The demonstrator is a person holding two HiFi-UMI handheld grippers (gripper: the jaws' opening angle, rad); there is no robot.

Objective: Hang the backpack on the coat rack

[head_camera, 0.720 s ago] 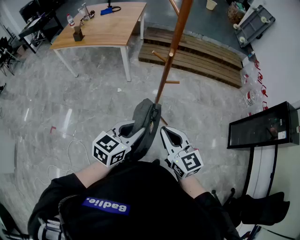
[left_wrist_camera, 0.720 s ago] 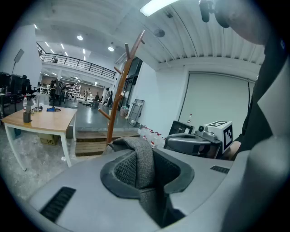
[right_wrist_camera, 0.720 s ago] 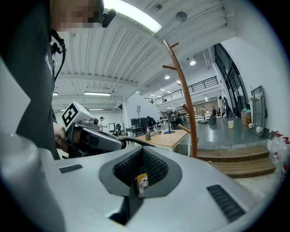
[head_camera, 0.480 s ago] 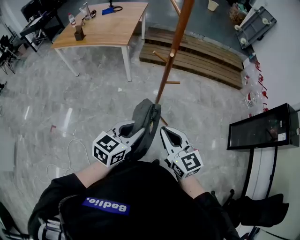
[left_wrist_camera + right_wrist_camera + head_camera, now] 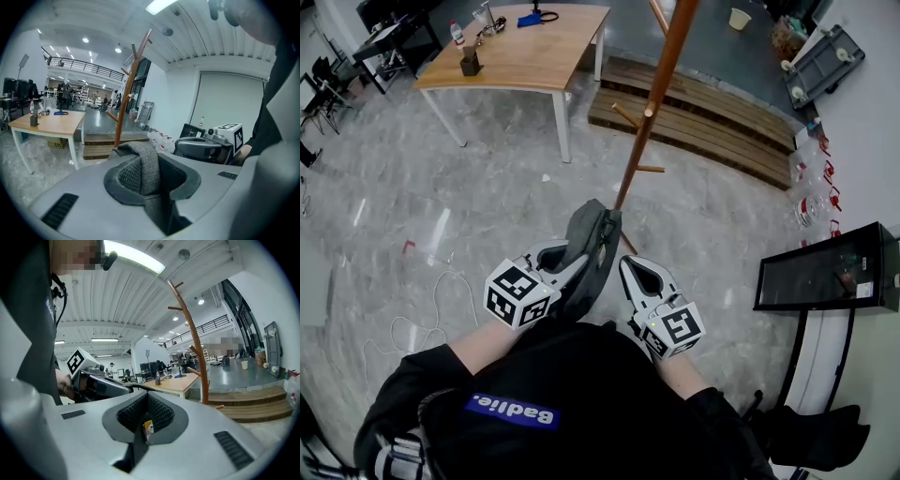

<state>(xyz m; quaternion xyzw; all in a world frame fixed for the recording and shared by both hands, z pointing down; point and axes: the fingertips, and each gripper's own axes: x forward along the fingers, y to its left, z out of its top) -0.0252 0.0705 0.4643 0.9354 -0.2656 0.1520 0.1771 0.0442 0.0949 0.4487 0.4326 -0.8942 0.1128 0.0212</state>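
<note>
The grey backpack (image 5: 592,246) hangs in front of me between both grippers. Its woven grey handle (image 5: 146,168) runs through my left gripper (image 5: 574,255), which is shut on it. My right gripper (image 5: 631,267) sits close to the right of the bag. Its jaws are shut on a thin dark strip of the bag with a small yellow-white label (image 5: 148,429). The wooden coat rack (image 5: 652,103) stands just ahead on the floor, its pole rising past the bag. Its pegs are bare in the left gripper view (image 5: 127,93) and the right gripper view (image 5: 191,345).
A wooden table (image 5: 525,56) with small items stands at the far left. A low slatted wooden platform (image 5: 703,122) lies behind the rack. A black case (image 5: 825,272) stands against the right wall, and a white cable (image 5: 431,305) lies on the floor at left.
Both grippers and the backpack keep the same pose. The view has shifted a little, so the table and rack sit slightly further right and lower in the picture.
</note>
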